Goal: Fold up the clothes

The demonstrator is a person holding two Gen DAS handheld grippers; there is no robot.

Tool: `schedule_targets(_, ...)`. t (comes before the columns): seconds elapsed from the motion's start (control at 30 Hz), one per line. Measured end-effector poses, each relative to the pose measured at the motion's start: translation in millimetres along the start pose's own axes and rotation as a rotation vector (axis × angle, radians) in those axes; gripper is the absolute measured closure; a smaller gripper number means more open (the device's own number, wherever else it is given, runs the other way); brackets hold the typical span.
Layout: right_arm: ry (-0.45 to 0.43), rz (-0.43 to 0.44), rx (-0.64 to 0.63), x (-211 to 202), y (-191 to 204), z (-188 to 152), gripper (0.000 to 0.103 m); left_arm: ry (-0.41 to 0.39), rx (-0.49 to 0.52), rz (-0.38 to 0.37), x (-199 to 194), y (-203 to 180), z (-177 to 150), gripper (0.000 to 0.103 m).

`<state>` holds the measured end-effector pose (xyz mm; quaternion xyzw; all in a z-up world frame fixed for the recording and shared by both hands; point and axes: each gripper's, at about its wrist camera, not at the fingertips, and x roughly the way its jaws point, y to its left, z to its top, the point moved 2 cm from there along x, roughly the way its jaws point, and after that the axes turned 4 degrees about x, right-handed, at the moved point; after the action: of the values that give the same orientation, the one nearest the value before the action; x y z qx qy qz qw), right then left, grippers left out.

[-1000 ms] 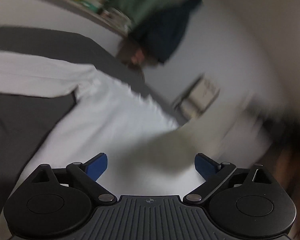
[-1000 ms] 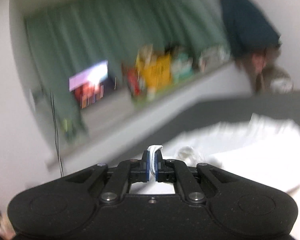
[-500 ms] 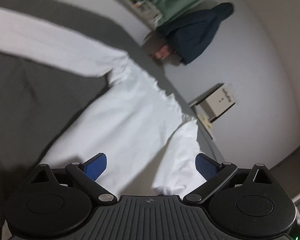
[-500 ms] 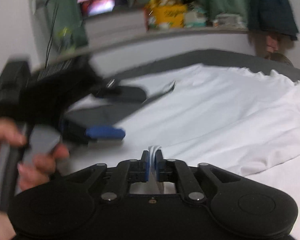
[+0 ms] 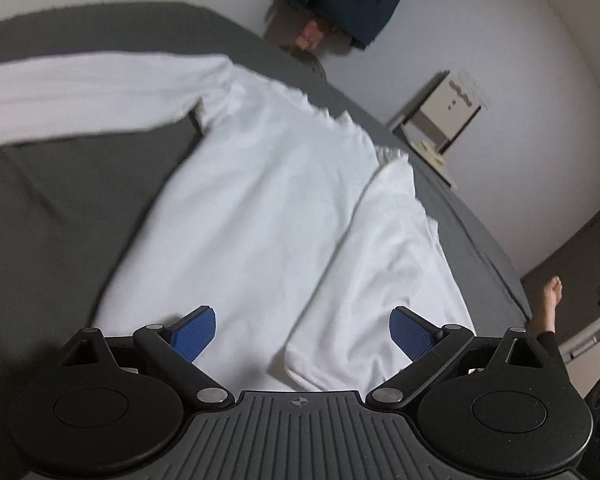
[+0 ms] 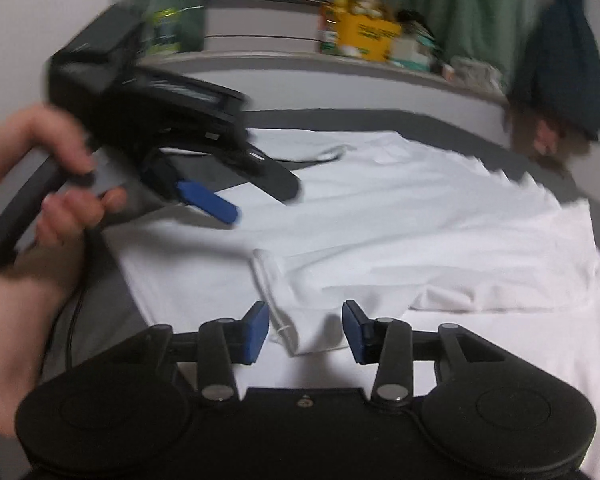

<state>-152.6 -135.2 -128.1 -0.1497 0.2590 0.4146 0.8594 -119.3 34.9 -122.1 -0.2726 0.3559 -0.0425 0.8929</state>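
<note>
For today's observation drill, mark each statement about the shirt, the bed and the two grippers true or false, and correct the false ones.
1. The shirt is white. True.
2. It lies on a grey bed. True.
3. Both sleeves are folded in. False: the right sleeve is folded over the body; the left sleeve still stretches out across the bed.
4. The right gripper is clamped on the cuff. False: its jaws are opening, and the cuff lies loose between them.
5. The left gripper holds a fold of cloth. False: its jaws stand wide, closing, gripping nothing.
</note>
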Motion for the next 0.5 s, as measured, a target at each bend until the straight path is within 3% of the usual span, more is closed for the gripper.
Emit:
schedule_targets(0.1,0.001,-0.033,-0.098,2,12,-2,0.067,0.052,0.021,0.027,6,-3,-5,0.034)
schedule_targets(0.2,0.019,-0.049,-0.128,5,15,-4,0.079,0.074,0.046,0.034,11,-7,-8,0.047)
schedule_targets(0.27,0.037,-0.047,-0.111,11,13,-3,0.093,0.090,0.050,0.031,14,-9,-8,0.075)
schedule_targets(0.33,0.039,-0.053,-0.089,12,11,-2,0.094,0.099,0.037,0.019,17,-9,-9,0.089)
schedule_targets(0.5,0.031,-0.056,-0.058,8,9,1,0.096,0.072,0.033,0.011,16,-16,-11,0.097)
